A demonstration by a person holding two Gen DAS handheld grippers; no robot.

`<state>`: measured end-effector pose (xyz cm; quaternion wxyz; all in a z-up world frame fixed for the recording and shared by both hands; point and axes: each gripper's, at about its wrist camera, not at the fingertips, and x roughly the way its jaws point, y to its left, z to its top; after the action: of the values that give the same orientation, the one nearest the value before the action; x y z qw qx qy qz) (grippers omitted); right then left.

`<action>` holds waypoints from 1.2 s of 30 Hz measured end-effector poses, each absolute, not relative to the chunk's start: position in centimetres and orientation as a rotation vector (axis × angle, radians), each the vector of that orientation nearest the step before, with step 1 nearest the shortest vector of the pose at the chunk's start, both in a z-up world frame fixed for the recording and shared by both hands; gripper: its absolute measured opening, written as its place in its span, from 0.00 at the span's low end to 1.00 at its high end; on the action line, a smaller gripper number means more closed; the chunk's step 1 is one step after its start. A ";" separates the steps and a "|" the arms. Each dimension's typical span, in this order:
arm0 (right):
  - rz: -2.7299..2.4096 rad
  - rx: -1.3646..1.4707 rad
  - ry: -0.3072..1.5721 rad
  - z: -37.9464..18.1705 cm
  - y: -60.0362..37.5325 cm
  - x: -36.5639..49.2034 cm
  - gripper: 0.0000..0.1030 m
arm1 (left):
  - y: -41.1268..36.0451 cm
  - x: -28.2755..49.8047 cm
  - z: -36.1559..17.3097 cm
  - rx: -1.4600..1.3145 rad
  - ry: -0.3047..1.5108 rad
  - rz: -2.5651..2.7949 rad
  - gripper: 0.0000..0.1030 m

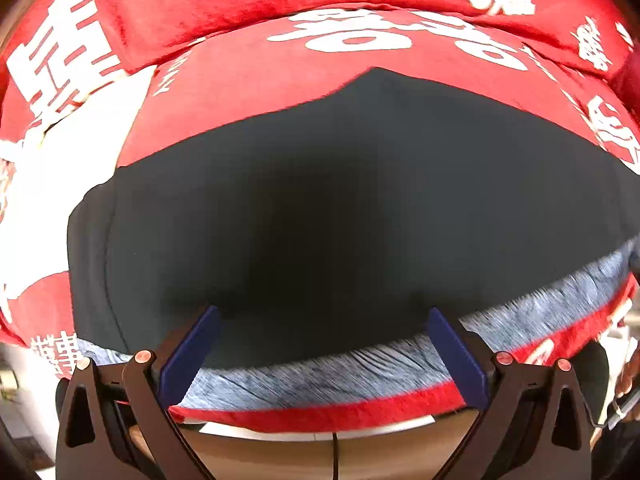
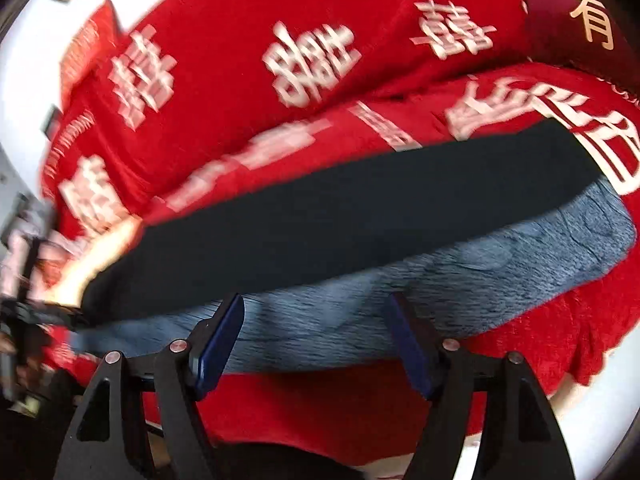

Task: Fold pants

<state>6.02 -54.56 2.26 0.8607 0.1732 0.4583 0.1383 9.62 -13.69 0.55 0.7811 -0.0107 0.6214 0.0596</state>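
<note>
Dark navy pants lie spread flat on a red bedspread, their grey-blue fleecy lining showing along the near edge. My left gripper hangs over that near edge, open, with nothing between its blue pads. In the right wrist view the pants appear as a dark band with the fleecy lining in front. My right gripper is open above the lining, its blue pads wide apart and empty. That view is blurred by motion.
The red bedspread with white characters covers the whole surface, with a raised roll of it behind the pants. A dark red cushion sits at the far right. The bed's near edge drops off below the left gripper.
</note>
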 end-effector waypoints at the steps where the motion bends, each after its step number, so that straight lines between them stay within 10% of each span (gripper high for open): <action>1: 0.289 0.403 0.945 2.4 -55.6 5.9 0.74 | -12.5 9.8 0.6 -0.032 1.348 0.139 1.00; 14: 0.169 0.148 0.913 9.0 -51.6 14.9 0.83 | -3.6 12.6 1.3 -0.144 1.250 0.400 1.00; 23: 0.005 0.178 1.126 1.3 -57.9 21.2 0.84 | 6.3 9.2 -0.9 -0.396 1.259 0.423 1.00; 36: -0.029 0.100 1.021 5.2 -60.1 13.2 0.84 | 5.5 5.8 0.1 -0.303 1.219 0.416 1.00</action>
<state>13.22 -60.07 5.18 0.8712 0.0477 0.4884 -0.0140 5.84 5.51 0.10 0.7890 -0.1409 0.5660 0.1933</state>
